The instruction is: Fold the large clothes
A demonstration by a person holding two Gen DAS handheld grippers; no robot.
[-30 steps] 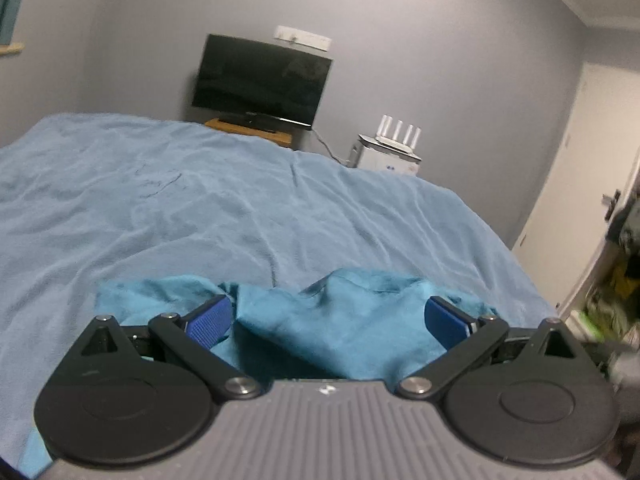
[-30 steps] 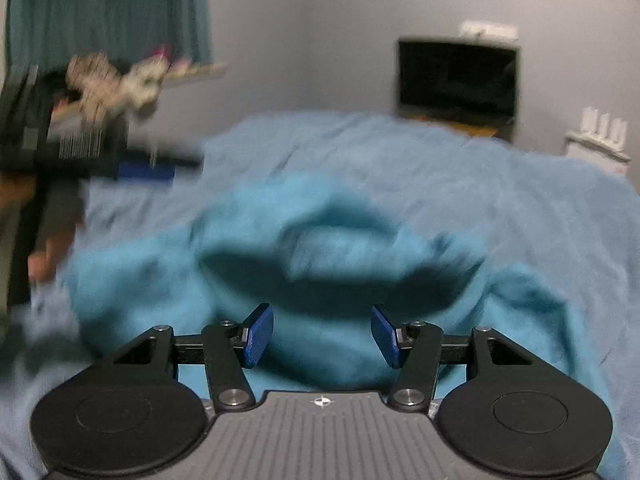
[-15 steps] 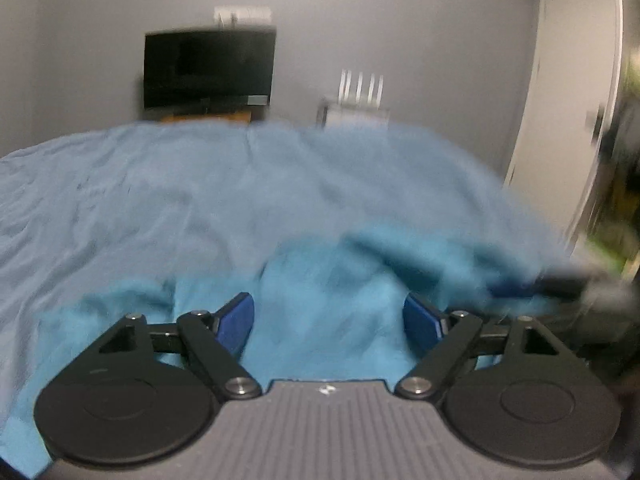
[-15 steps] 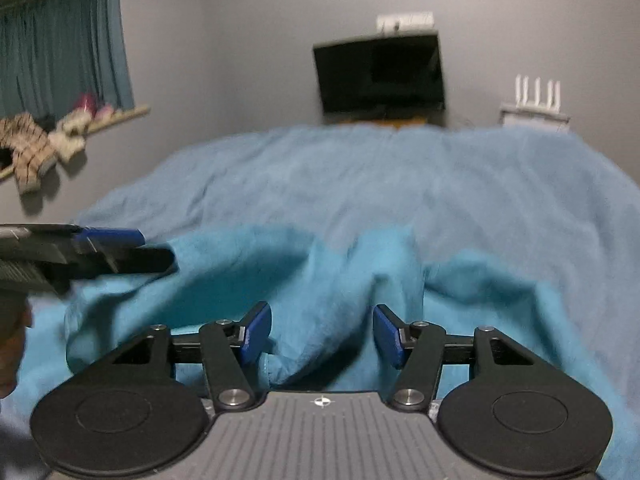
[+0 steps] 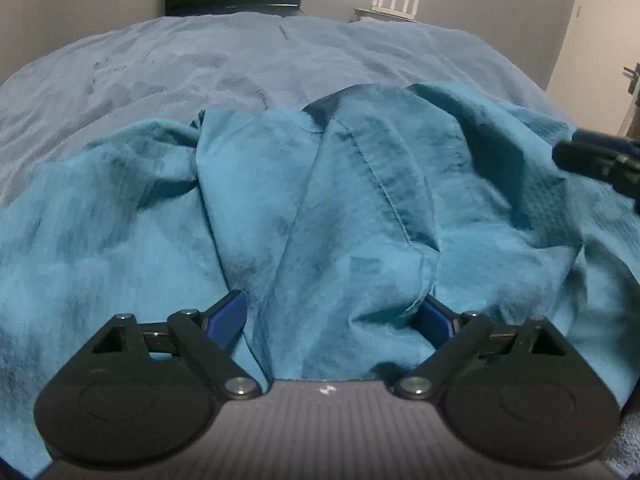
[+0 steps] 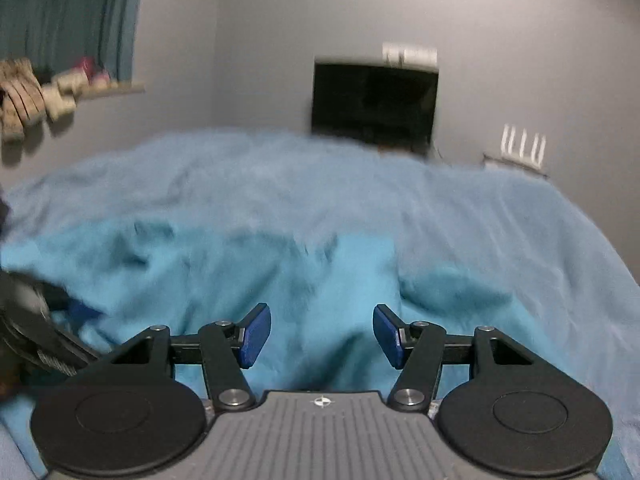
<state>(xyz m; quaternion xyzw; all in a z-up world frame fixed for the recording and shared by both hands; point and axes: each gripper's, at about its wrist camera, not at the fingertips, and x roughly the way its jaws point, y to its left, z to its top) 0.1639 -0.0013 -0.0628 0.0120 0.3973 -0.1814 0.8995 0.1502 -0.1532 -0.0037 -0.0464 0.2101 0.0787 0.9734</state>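
Grey walls, a dark television (image 6: pixel 374 104) and a router (image 5: pixel 396 0) stand behind the blue-sheeted bed (image 5: pixel 240 56); on its near part lies the crumpled teal garment (image 5: pixel 360 184). Left claw (image 5: pixel 336 314) stands wide, its jaws having just been opening, a fold bunched between them; right claw (image 6: pixel 322 334) is half-spread over blurred cloth, gripping nothing.

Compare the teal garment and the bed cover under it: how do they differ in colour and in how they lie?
The teal garment is a bright, saturated teal; the bed cover is a paler, greyish blue. The garment is bunched into deep folds, with a stitched seam showing; the cover lies spread out with only shallow creases. The garment fills the near part of the left wrist view; the cover stretches far beyond it. Both are soft cloth.
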